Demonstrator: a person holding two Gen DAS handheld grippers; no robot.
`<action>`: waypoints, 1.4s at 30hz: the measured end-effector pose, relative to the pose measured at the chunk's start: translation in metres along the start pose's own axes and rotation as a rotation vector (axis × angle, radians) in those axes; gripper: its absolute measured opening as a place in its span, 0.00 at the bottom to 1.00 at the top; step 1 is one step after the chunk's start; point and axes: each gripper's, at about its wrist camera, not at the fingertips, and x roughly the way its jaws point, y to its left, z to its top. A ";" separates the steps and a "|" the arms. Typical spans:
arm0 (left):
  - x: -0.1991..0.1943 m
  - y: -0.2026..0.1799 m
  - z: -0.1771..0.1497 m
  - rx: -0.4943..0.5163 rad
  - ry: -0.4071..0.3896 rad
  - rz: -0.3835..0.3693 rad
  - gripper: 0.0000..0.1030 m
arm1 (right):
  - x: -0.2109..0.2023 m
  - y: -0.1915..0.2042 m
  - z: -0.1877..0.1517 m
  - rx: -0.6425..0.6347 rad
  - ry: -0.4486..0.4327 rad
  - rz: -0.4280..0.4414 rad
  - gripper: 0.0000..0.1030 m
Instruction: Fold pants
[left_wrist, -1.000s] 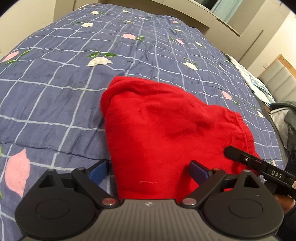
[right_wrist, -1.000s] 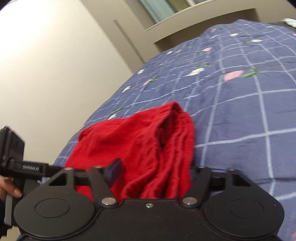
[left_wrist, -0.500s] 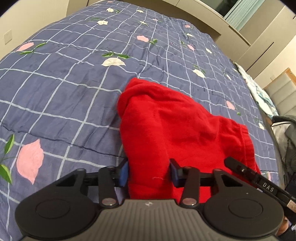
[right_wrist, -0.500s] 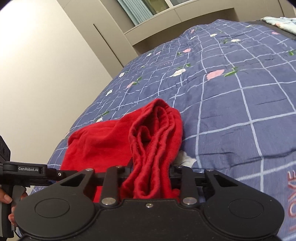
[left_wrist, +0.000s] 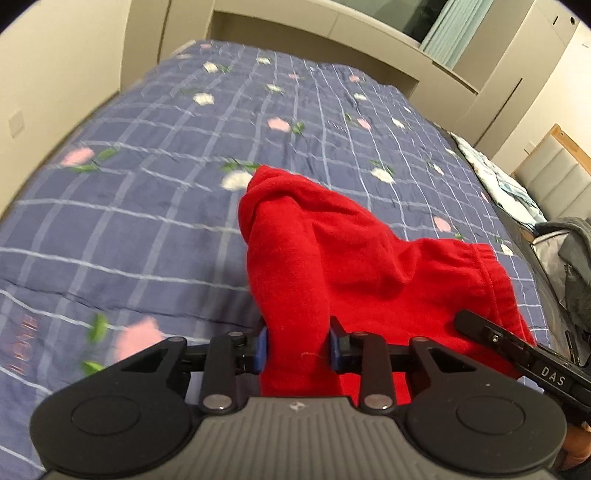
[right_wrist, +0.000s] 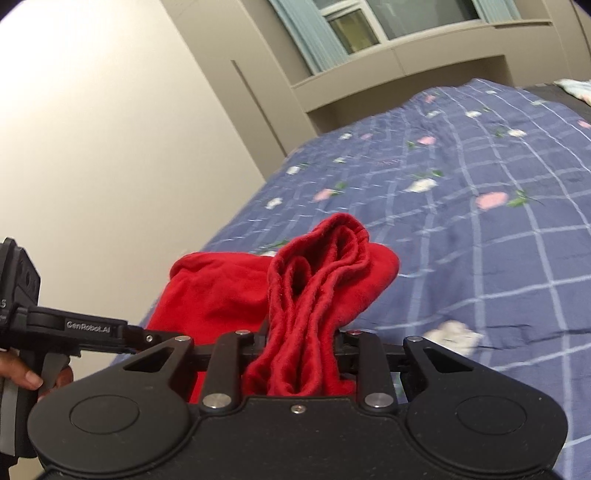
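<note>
Pants (left_wrist: 343, 258), red and fleecy, lie bunched on the bed (left_wrist: 155, 206), their long axis running from the left gripper (left_wrist: 297, 349) away toward the headboard end, the ribbed waistband toward the right. The left jaws are closing, clamped on a thick fold of the near edge. The right gripper (right_wrist: 301, 350) has its jaws closing on the gathered, rope-like waistband. The bedspread is a quilted blue check with flowers.
</note>
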 end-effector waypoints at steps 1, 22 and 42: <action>-0.007 0.006 0.002 -0.001 -0.011 0.008 0.33 | 0.002 0.008 0.001 -0.003 -0.004 0.013 0.26; -0.043 0.130 -0.018 -0.131 -0.029 0.106 0.33 | 0.081 0.117 -0.036 -0.066 0.093 0.070 0.27; -0.052 0.137 -0.030 -0.143 -0.035 0.166 0.80 | 0.078 0.115 -0.051 -0.073 0.091 -0.021 0.71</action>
